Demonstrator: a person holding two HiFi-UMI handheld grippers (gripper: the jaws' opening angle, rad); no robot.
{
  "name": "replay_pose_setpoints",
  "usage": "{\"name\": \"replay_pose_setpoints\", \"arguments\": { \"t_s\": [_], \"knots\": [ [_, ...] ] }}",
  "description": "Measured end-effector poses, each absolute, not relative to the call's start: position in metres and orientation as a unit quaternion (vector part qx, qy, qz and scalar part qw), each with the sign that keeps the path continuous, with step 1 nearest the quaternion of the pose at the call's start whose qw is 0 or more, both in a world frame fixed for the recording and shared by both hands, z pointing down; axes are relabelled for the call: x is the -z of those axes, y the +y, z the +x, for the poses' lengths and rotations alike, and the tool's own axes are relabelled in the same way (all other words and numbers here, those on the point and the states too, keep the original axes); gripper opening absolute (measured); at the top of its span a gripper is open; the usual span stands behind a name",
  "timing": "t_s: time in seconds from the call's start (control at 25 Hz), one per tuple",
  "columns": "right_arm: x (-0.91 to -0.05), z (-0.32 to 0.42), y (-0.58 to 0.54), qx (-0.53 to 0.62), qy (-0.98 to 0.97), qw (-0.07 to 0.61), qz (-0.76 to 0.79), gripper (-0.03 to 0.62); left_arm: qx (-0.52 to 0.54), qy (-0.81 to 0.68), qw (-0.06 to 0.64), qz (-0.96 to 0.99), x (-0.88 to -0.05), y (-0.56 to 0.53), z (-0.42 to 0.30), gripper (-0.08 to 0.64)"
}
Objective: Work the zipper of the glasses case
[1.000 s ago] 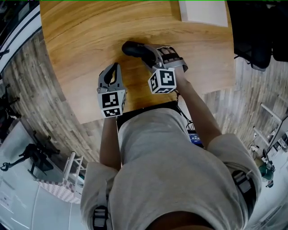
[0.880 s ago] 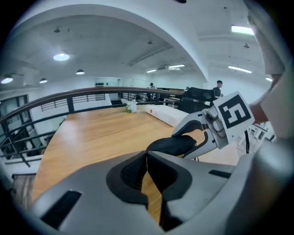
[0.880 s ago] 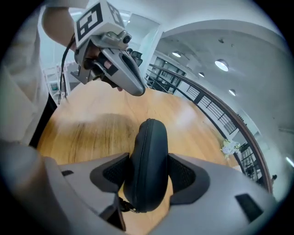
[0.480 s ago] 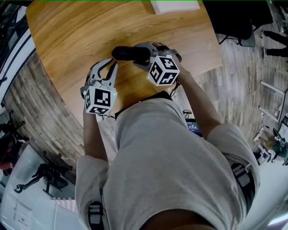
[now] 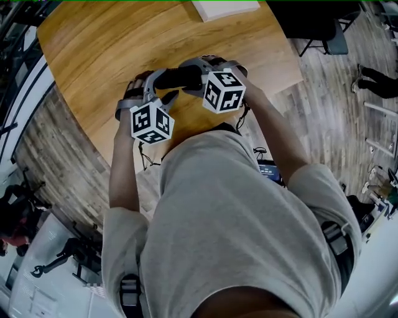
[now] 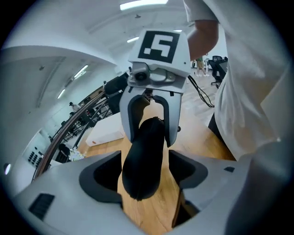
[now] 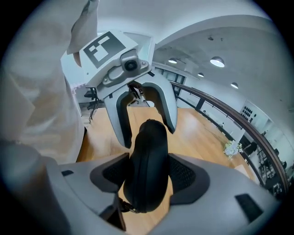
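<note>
A black glasses case [image 5: 177, 77] is held just above the round wooden table [image 5: 93, 49]. My right gripper [image 5: 193, 77] is shut on its right end, and in the right gripper view both pads press the case [image 7: 149, 156]. A zipper pull [image 7: 124, 207] hangs at that near end. My left gripper [image 5: 160, 87] faces it from the left with its jaws opening. The case's left end [image 6: 144, 156] lies between those jaws, and a gap shows beside the right one. Each gripper view shows the other gripper beyond the case.
A white flat box [image 5: 224, 7] lies at the table's far edge. The table's curved near edge runs just under my grippers. On the wood floor to the right are a dark chair [image 5: 323, 28] and a person [image 5: 376, 84].
My left gripper has moved up and right from beside the case to its left end, and its jaws have gone from shut to spread around it. The right gripper keeps its grip.
</note>
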State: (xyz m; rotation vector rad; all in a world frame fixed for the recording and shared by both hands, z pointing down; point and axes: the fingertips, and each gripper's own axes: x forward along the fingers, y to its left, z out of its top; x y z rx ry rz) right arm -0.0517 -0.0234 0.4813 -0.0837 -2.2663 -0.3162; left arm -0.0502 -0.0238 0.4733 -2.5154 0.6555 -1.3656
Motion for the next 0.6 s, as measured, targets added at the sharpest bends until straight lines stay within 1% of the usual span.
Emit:
{"name": "replay_pose_setpoints", "arguments": {
  "t_s": [0.08, 0.32, 0.48, 0.6],
  "knots": [
    [-0.479, -0.054, -0.021, 0.128, -0.902, 0.410, -0.039, 0.284, 0.475, 0.209, 0.115, -0.847, -0.479, -0.025, -0.045, 0.305],
    [-0.478, -0.054, -0.011, 0.133, -0.903, 0.405, -0.061, 0.284, 0.494, 0.193, 0.126, -0.839, -0.492, -0.024, -0.040, 0.304],
    [-0.479, -0.055, -0.010, 0.127, -0.908, 0.395, -0.059, 0.284, 0.492, 0.196, 0.106, -0.842, -0.498, -0.023, -0.041, 0.298],
    [-0.471, -0.056, -0.016, 0.079, -0.929, 0.359, -0.028, 0.285, 0.482, 0.210, 0.086, -0.846, -0.501, -0.022, -0.047, 0.293]
  ]
}}
